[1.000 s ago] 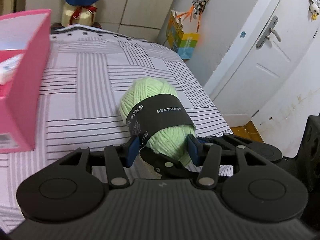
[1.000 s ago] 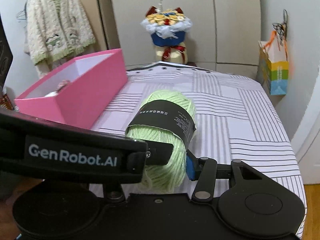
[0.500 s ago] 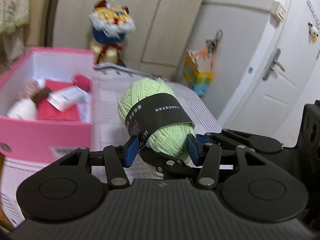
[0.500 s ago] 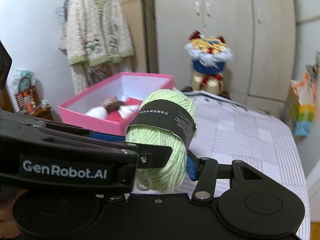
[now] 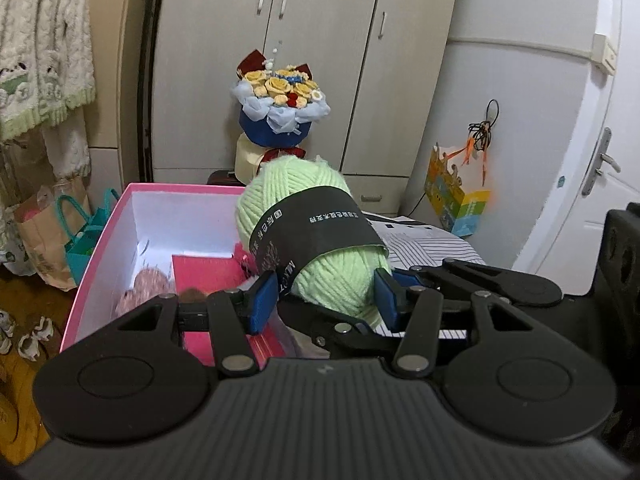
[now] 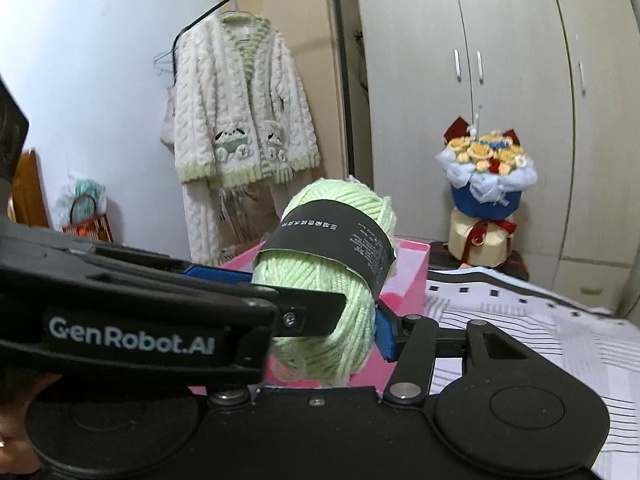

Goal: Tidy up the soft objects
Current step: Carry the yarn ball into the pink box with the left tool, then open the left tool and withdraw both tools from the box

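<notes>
The light-green yarn skein [image 5: 316,240], wrapped in a black paper band [image 5: 316,228], is held off the bed between both tools. The left claw [image 5: 326,300] has its blue pads [image 5: 264,300] clamped on the skein's near end. The right claw [image 6: 320,324] also has the skein between its pads, though its jaws have just been opening slightly; one pad [image 6: 386,336] touches the wool at 3 o'clock, the other is hidden behind the left tool, so its grip cannot be judged firmly. The skein hangs above the near edge of the pink storage box [image 5: 104,240], which sits at 9 o'clock of it in the left wrist view. Inside the box lie a red packet [image 5: 204,272] and a fuzzy pinkish item [image 5: 144,288], so some sorting looks done. What remains, by my reading: lower the skein into the box and let go. The striped bedsheet [image 6: 520,328] at 3 o'clock shows no other loose soft items in view.
</notes>
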`<state>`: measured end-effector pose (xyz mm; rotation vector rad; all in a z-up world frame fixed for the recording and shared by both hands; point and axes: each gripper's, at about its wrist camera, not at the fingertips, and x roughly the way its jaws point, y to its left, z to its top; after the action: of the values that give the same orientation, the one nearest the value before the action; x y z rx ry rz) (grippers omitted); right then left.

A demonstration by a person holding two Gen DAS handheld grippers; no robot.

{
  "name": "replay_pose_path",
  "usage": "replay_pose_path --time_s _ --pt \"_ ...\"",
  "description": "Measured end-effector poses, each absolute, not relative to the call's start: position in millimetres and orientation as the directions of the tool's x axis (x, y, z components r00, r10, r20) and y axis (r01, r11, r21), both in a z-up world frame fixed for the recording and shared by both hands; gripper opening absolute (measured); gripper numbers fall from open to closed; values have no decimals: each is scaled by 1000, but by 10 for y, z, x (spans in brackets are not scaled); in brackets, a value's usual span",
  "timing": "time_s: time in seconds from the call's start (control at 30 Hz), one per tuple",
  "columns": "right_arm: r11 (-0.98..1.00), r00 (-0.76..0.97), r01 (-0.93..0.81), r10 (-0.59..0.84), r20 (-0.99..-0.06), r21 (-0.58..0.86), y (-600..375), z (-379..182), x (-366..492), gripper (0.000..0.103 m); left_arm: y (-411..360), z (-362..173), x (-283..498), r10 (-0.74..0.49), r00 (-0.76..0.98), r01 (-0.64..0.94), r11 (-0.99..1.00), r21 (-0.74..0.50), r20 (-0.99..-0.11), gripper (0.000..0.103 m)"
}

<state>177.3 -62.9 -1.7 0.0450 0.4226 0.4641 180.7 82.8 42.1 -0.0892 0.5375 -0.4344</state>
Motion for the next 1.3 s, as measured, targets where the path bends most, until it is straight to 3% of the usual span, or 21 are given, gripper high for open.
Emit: replay_pose_path --time_s 0.17,0.3,0.9,1.03,1.3 --pt "908 786 -379 418 -456 179 -555 -16 2135 59 789 471 2264 -414 723 373 908 -191 -553 50" --pt "879 727 -413 476 -495 238 -503 -79 2371 59 901 446 2468 -389 695 339 919 -203 -605 50" --pt "853 598 -476 492 -633 213 -139 -342 2852 68 1380 -41 2894 -351 707 140 921 -365 -614 50" --pt "854 621 -492 479 -621 167 -204 -291 2674 76 1345 -41 2849 -325 720 131 931 -340 -613 52" --pt "829 656 -516 543 -524 214 -609 -121 2136 77 1372 173 2405 -240 815 91 952 -292 -527 58"
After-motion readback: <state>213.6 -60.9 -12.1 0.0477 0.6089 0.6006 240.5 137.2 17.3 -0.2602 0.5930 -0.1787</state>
